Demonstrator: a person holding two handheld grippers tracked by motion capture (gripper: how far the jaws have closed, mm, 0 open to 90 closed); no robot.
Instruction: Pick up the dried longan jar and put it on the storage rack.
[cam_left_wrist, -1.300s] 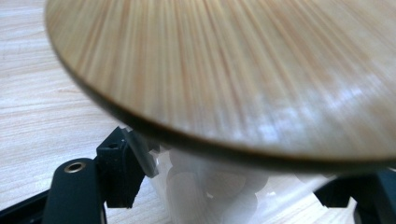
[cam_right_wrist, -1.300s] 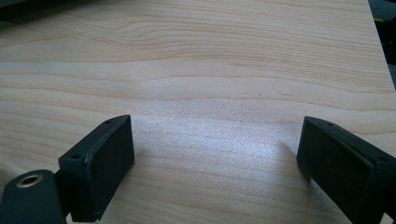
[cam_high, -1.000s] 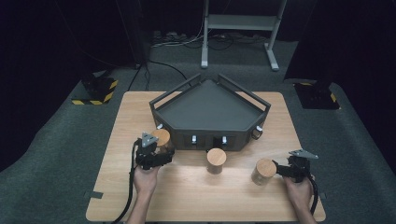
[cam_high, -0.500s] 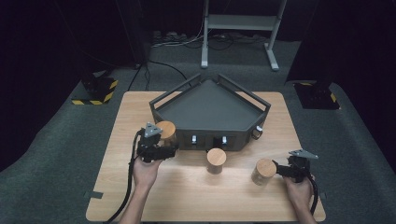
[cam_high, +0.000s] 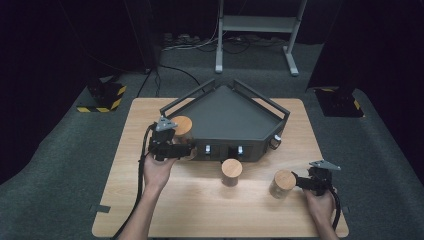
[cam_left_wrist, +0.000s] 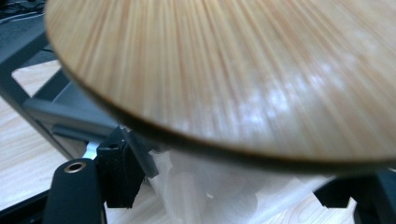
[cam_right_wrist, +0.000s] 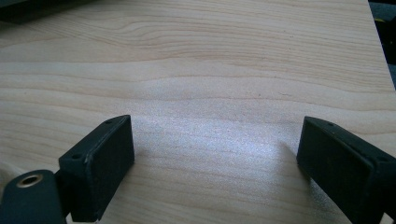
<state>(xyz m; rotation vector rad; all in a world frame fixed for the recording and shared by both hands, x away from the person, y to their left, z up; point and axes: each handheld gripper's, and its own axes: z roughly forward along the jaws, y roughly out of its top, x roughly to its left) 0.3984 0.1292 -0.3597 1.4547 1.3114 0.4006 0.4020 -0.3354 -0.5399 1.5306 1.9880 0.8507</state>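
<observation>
My left gripper (cam_high: 185, 150) is shut on a clear glass jar with a round wooden lid (cam_high: 182, 125), held at the left front corner of the dark five-sided tray (cam_high: 225, 112). In the left gripper view that wooden lid (cam_left_wrist: 224, 70) looms close, with the glass body between the two jaws of the left gripper (cam_left_wrist: 233, 186). A second lidded jar (cam_high: 231, 171) stands in front of the tray. A third jar (cam_high: 282, 183) stands just left of my right gripper (cam_high: 309, 181). In its own view the right gripper (cam_right_wrist: 215, 154) is open over bare table, nothing between its jaws.
The wooden table (cam_high: 200, 215) has free room along its front and left parts. The tray's front wall (cam_high: 225, 150) carries small knobs. Beyond the table are dark carpet, cables and a metal stand (cam_high: 260, 30).
My left gripper has carried its jar away from me and slightly right, up against the tray's left front corner. The right gripper and the other two jars have stayed put.
</observation>
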